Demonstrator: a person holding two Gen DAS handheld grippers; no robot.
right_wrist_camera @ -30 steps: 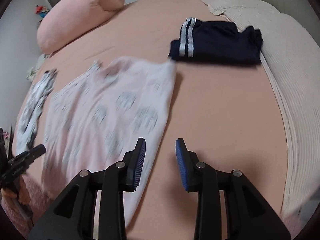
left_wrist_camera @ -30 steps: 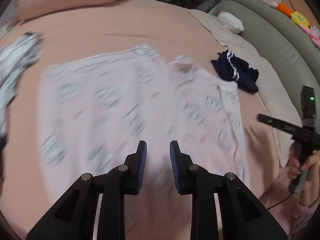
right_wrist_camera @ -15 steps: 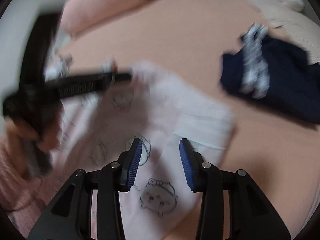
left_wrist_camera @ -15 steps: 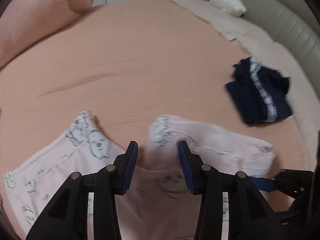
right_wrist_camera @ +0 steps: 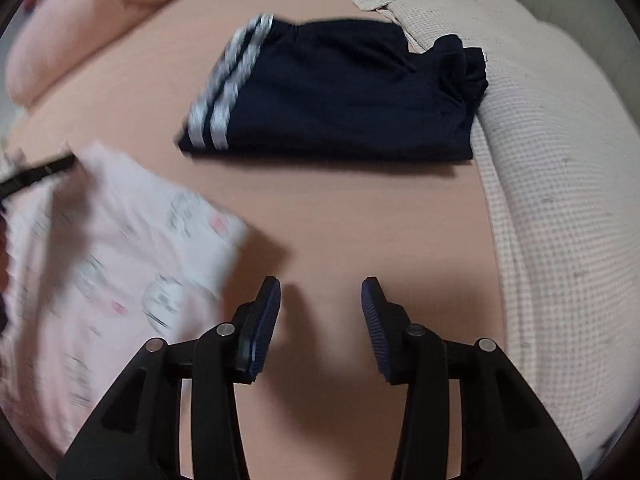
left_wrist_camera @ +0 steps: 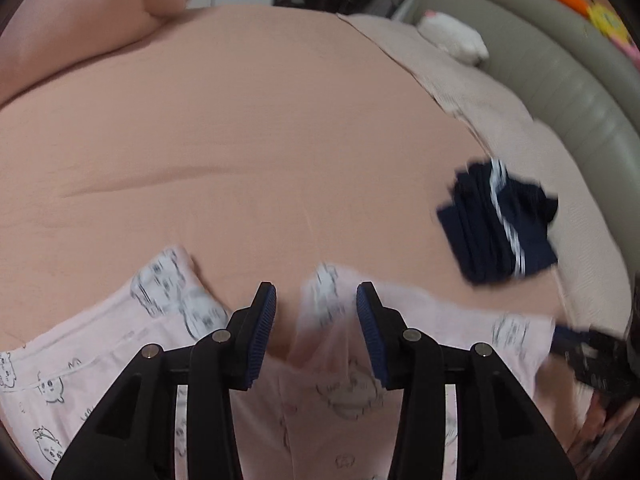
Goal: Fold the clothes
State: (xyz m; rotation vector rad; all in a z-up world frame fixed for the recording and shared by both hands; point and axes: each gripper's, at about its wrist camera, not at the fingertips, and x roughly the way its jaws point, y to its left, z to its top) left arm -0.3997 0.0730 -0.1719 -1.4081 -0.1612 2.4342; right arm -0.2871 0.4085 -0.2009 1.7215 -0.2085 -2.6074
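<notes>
Left gripper [left_wrist_camera: 316,308]: jaws parted, recently widened, a raised fold of the pink printed garment [left_wrist_camera: 120,360] between the pads, not pinched. Right gripper [right_wrist_camera: 320,304]: jaws parted, just widened, nothing between them, over bare peach sheet [right_wrist_camera: 360,220] beside the garment's right edge. Folded navy shorts [right_wrist_camera: 340,92]: beyond, against the cream blanket [right_wrist_camera: 560,160]. Wide bare sheet ahead.

Pink bed [right_wrist_camera: 340,220], navy shorts [right_wrist_camera: 340,92], pink pyjamas [right_wrist_camera: 120,260]
</notes>
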